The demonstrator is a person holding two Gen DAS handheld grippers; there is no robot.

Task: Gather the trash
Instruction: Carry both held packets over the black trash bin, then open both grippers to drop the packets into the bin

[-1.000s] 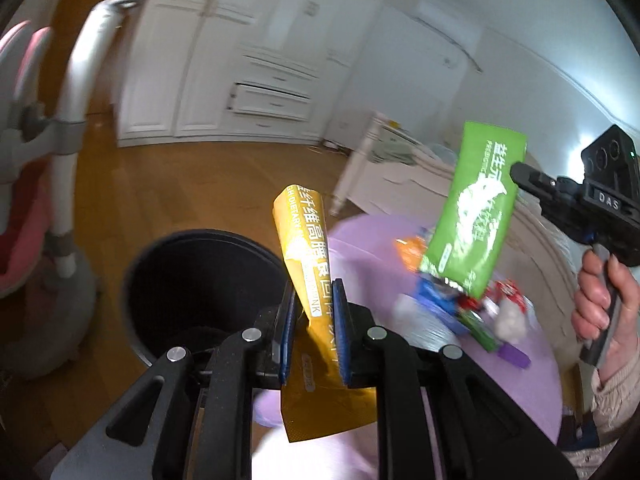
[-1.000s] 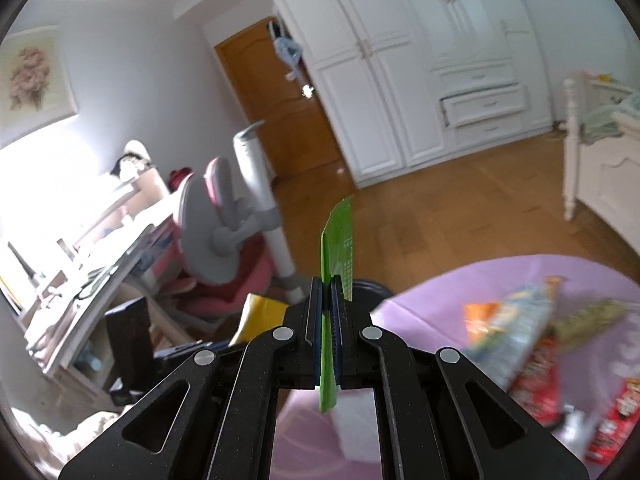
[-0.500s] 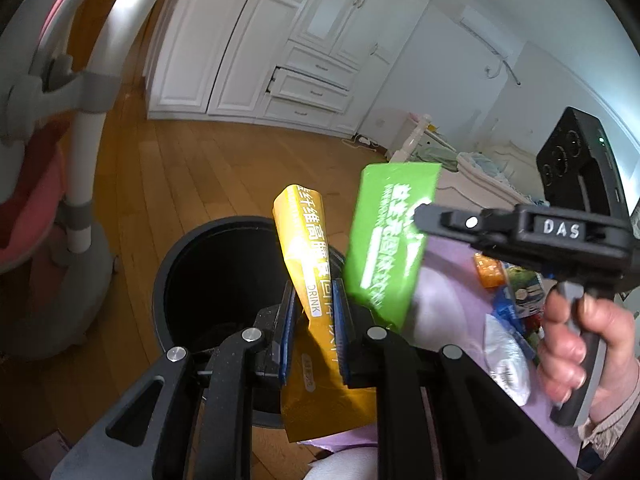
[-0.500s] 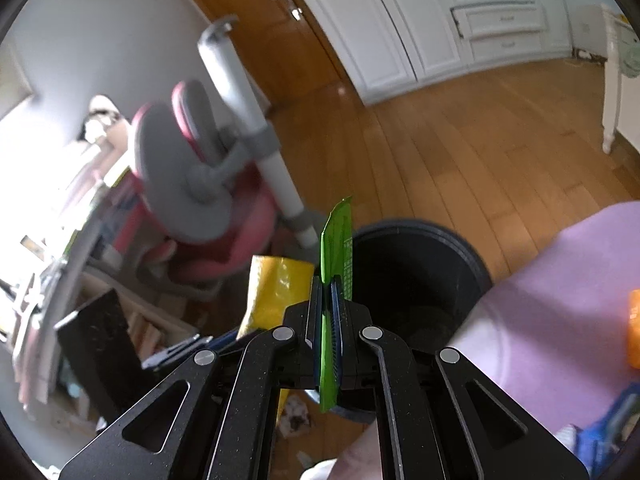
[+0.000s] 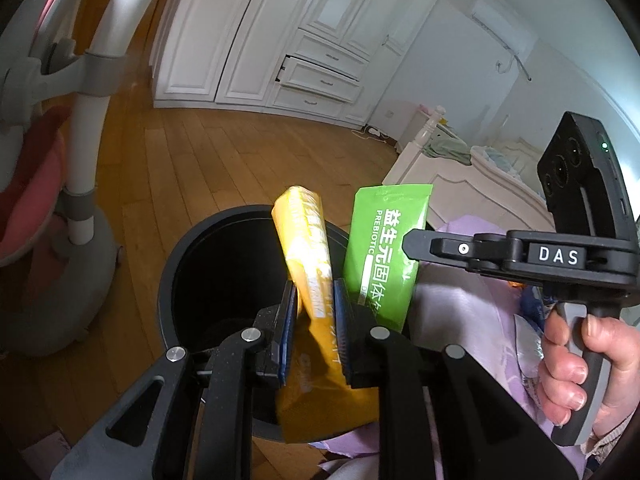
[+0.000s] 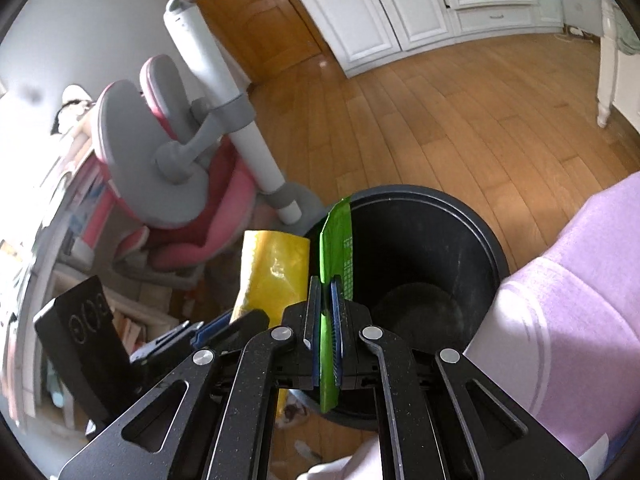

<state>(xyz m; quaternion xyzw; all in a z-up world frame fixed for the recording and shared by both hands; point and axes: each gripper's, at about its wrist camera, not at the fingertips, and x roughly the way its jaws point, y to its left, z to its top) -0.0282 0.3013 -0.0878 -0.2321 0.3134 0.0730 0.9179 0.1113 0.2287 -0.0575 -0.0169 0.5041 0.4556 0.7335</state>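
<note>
A black bin [image 5: 172, 280] stands on the wood floor beside the purple-covered table [image 6: 580, 280]. My left gripper [image 5: 316, 292] holds a yellow packet [image 5: 308, 256] upright over the bin's mouth. Its jaws are opening, with the packet leaning between the blue pads and still touching them. My right gripper [image 6: 326, 284] pinches a green packet [image 6: 338, 240] edge-on above the bin's near rim [image 6: 472, 216], and its jaws are just starting to open. In the left wrist view the green packet [image 5: 384, 248] hangs right beside the yellow one. The yellow packet [image 6: 276, 268] shows at the left in the right wrist view.
A pink and grey chair [image 6: 180, 152] on a round base stands close to the bin's left. A person's hand [image 5: 580, 352] grips the right tool's handle. More wrappers [image 5: 532, 304] lie on the table. White wardrobes and a bed [image 5: 460, 176] stand further off.
Both grippers came down and in toward the bin. The green packet swung from over the table to beside the yellow one. The yellow packet now leans left between its pads.
</note>
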